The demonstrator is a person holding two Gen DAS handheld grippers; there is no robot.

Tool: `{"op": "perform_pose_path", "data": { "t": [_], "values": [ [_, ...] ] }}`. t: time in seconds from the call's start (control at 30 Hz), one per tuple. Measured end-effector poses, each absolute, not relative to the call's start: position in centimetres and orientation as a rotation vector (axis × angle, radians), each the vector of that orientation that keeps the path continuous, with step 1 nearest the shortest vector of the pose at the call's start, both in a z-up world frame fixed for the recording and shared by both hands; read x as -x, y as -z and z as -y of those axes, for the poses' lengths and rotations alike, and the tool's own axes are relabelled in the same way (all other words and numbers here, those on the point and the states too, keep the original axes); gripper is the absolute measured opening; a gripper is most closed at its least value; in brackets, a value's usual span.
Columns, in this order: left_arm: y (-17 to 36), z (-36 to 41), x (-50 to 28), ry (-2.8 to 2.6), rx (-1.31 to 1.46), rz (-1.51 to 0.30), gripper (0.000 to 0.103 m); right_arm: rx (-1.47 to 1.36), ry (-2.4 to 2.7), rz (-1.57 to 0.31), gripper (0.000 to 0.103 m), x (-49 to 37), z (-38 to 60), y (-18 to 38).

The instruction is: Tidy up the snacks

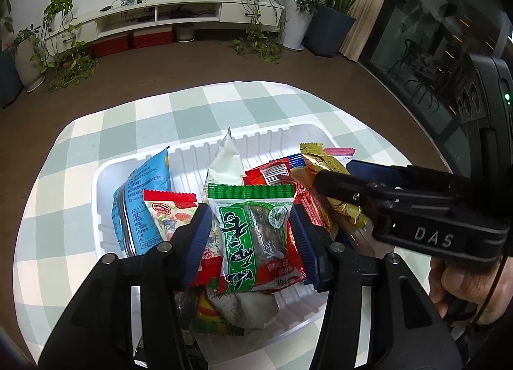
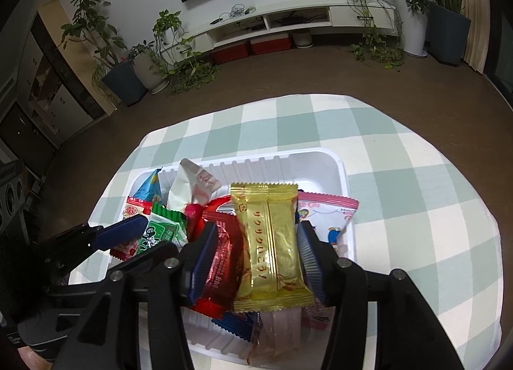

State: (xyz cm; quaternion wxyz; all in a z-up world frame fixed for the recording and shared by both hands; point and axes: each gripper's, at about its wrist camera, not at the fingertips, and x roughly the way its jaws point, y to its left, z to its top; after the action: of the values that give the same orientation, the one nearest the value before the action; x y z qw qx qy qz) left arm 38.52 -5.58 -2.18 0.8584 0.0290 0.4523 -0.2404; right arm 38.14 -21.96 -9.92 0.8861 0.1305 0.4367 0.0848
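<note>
1. Left gripper (image 1: 253, 229) jaws pinch the green crinkled snack packet (image 1: 250, 229) by its sides, above the white ribbed plastic tray (image 1: 288, 136) on the checked worktop (image 1: 154, 107).
2. Right gripper (image 2: 256, 254) jaws clamp the gold foil biscuit packet (image 2: 272, 242) likewise, probably to sort both packets out.

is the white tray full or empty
Mostly full: the tray holds a pile of snack packets, among them a green packet and a gold packet; only its far right corner shows bare floor.

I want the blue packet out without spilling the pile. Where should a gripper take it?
Grip the blue packet by its raised top edge, coming from above on the tray's left side: it leans upright against the wall there, while its lower end sits under the red-and-white packet.
</note>
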Motion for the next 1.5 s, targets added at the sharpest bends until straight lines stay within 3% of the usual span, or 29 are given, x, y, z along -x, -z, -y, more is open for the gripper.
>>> {"op": "perform_pose_path", "data": {
  "t": [0.3, 0.37, 0.4, 0.47, 0.53, 0.63, 0.97, 1.1, 1.5],
  "values": [
    [1.2, 5.5, -36.9, 0.487, -0.081, -0.921, 0.066, -0.285, -0.157, -0.887, 0.060, -37.2, 23.1, 9.5],
    [0.5, 5.2, -36.0, 0.473, -0.078, -0.901, 0.074, -0.281, -0.153, -0.864, 0.062, -36.4, 23.4, 8.9],
    [0.1, 5.0, -35.6, 0.470, -0.073, -0.890, 0.077, -0.280, -0.154, -0.847, 0.065, -35.9, 23.5, 8.4],
    [-1.1, 4.4, -34.2, 0.450, -0.069, -0.843, 0.091, -0.270, -0.154, -0.796, 0.071, -34.3, 23.7, 7.1],
    [-2.8, 3.7, -32.1, 0.412, -0.069, -0.770, 0.102, -0.257, -0.151, -0.716, 0.086, -32.1, 23.8, 5.3],
    [-5.3, 2.5, -28.4, 0.393, -0.065, -0.646, 0.103, -0.253, -0.143, -0.587, 0.103, -28.4, 24.0, 2.9],
    [-12.6, 0.4, -12.4, 0.054, -0.162, -0.322, 0.103, -0.239, -0.171, -0.255, 0.103, -14.0, 22.6, -5.1],
    [-13.1, -0.8, -7.4, -0.106, -0.127, -0.329, 0.103, -0.195, -0.109, -0.116, 0.103, -7.5, 21.5, -6.3],
    [-6.8, -1.1, 0.3, -0.016, -0.054, -0.606, 0.103, -0.227, -0.110, -0.429, 0.103, -1.5, 19.7, -0.6]
  ]
}}
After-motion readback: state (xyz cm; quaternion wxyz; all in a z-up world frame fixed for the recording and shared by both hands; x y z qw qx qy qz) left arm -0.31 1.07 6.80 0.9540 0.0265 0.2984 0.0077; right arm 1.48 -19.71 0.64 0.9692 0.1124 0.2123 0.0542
